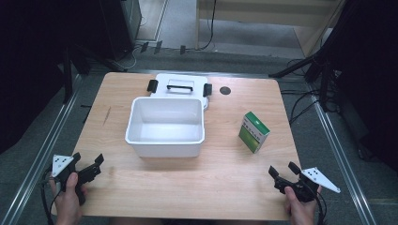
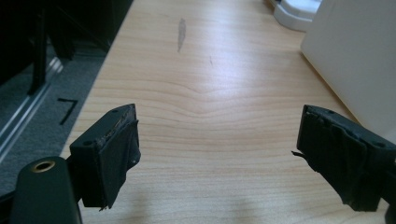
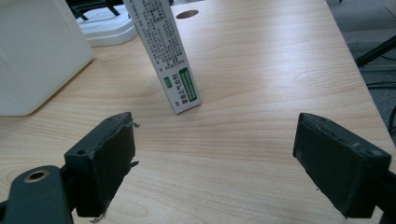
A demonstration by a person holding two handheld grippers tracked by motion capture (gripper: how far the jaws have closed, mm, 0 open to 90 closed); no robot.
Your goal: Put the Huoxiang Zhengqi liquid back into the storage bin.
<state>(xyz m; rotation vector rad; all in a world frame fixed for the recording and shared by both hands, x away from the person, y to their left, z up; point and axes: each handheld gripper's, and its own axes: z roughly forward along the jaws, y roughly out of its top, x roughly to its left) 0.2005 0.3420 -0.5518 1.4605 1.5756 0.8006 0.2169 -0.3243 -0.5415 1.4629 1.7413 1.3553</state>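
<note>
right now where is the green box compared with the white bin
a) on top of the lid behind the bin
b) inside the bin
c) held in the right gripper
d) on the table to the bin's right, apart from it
d: the green box stands on the table to the right of the bin with bare wood between them, and the right gripper is open and short of it.

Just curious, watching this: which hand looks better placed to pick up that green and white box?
Probably the right gripper: its open jaws face the green and white box standing just ahead. The left gripper sits across the table, beyond the white bin.
</note>
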